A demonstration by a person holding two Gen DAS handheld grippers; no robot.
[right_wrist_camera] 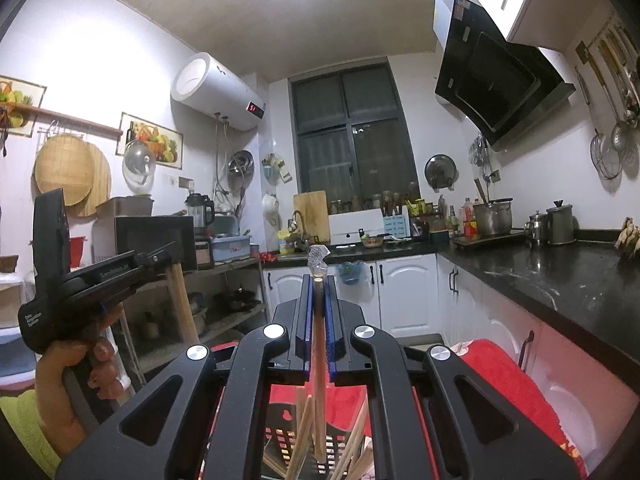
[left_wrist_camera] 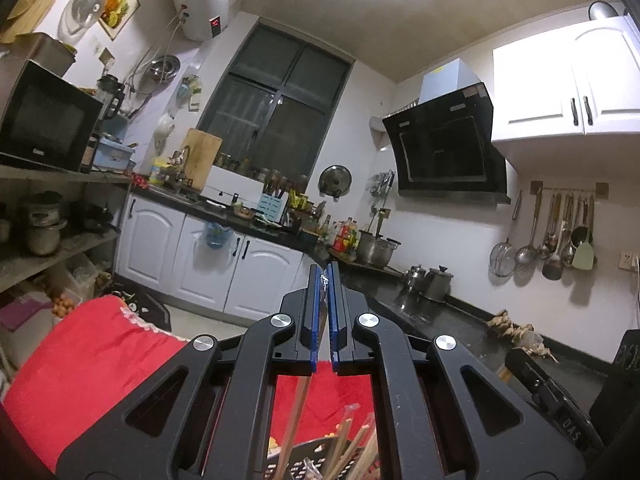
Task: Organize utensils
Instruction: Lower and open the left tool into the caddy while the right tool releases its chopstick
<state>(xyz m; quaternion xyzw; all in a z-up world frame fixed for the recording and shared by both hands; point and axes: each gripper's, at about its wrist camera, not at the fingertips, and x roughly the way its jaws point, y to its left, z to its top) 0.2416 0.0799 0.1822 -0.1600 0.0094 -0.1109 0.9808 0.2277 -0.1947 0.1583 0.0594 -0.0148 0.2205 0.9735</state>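
My left gripper (left_wrist_camera: 325,270) is shut on a wooden chopstick (left_wrist_camera: 298,412) that hangs down from its blue pads, with a scrap of clear wrapper at the tips. My right gripper (right_wrist_camera: 319,280) is shut on another upright wooden chopstick (right_wrist_camera: 319,336) topped by crumpled clear wrapper (right_wrist_camera: 318,258). Both hang above a black perforated basket (left_wrist_camera: 308,450) (right_wrist_camera: 285,416) holding several chopsticks. In the right wrist view the left gripper (right_wrist_camera: 166,254) shows at the left, held by a hand (right_wrist_camera: 80,376), with its chopsticks (right_wrist_camera: 180,304) dangling.
The basket stands on a red cloth (left_wrist_camera: 88,360) (right_wrist_camera: 500,376). A black countertop (right_wrist_camera: 560,276) with steel pots (right_wrist_camera: 494,216) runs along the right. White cabinets (right_wrist_camera: 404,292) lie ahead. An open shelf with a microwave (left_wrist_camera: 48,120) is on the left.
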